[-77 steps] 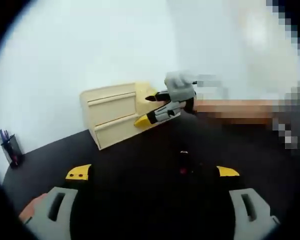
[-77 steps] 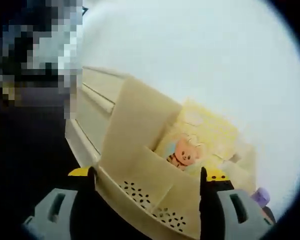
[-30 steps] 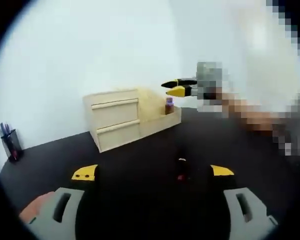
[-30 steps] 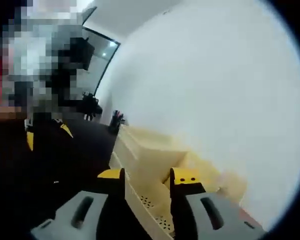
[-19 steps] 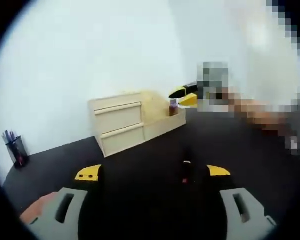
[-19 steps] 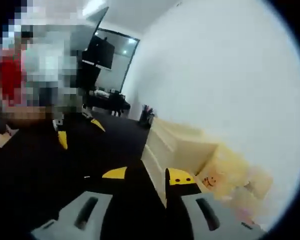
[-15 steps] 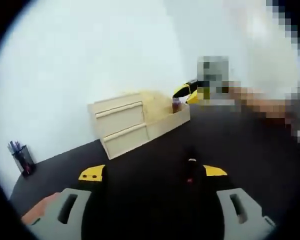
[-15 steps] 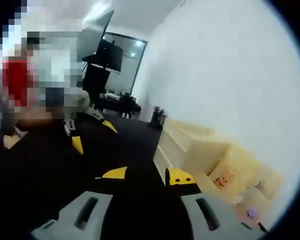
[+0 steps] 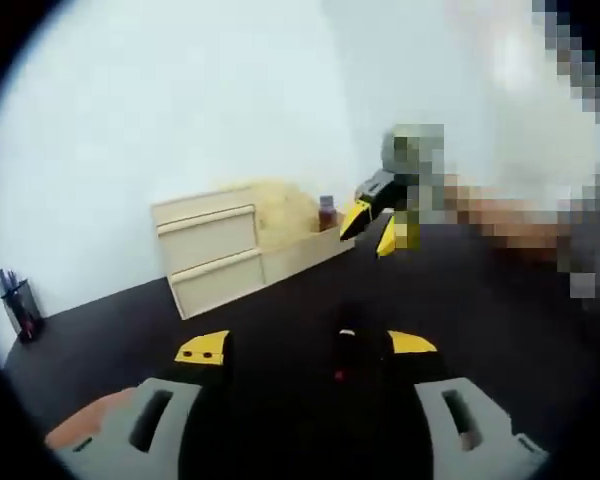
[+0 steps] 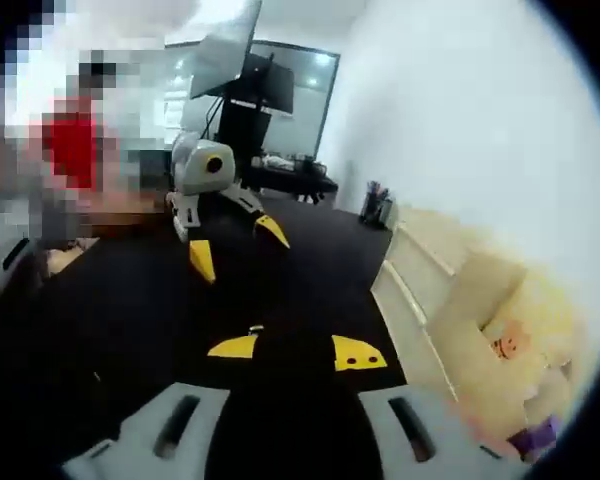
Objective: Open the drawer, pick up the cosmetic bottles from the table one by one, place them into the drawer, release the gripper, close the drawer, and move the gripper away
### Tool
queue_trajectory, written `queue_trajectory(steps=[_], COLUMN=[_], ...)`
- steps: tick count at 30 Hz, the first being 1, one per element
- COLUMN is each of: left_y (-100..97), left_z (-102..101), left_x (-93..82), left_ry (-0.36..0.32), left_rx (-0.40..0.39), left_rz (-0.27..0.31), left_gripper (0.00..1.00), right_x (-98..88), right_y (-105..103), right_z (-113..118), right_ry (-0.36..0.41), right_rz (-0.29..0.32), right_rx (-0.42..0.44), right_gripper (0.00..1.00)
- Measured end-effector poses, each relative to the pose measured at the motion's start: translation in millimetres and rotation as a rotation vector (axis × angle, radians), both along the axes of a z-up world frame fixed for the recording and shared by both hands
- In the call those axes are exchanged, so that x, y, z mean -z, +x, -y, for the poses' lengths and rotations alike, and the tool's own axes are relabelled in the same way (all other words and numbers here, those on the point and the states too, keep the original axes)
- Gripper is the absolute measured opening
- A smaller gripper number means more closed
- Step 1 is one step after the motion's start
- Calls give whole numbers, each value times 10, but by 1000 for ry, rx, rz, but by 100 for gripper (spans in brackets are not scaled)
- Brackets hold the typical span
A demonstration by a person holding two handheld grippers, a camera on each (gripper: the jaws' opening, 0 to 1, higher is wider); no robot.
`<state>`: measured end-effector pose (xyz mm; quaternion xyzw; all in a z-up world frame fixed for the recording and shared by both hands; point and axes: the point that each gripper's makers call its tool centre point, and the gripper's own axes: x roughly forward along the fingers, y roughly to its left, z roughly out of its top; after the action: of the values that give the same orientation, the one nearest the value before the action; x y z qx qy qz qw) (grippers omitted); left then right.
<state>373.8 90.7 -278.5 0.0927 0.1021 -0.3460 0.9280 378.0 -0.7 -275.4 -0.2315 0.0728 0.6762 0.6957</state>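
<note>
Hovering left claw (image 9: 303, 345) | jaws apart, empty | right claw (image 10: 295, 350) likewise

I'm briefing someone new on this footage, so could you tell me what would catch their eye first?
Probably the pale drawer unit against the white wall, standing out on the black table, with a small bottle standing in its open side tray. Next, the right hand-held gripper beside that tray, jaws open and empty. The left hand-held gripper hangs over the table, also open.
</note>
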Motion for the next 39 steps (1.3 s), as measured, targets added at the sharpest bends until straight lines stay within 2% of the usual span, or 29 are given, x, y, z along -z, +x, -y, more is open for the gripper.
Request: queue_trajectory(steps=[7,9,16,23,39], left_y=[-34,-14,-5,-32,-63], left_z=[98,93,81,116,169], left_x=[87,93,115,149,190], left_ry=[29,33,37,53,68], left_rx=[17,9,10,17,35], left_rz=[-12,-13,-25,-22,-28], left_gripper=[50,49,46,44,42], right_x=[282,171,276,327,432], right_y=[-49,232,371,417,304], right_z=[-62,-31,-31,-65,-99], right_ry=[-86,-94,-130,-100,-66], right_rz=[-4,-8,10,-1,-62], right_rx=[-20,-18,2,7,-20], right_gripper=[17,17,16,14,10])
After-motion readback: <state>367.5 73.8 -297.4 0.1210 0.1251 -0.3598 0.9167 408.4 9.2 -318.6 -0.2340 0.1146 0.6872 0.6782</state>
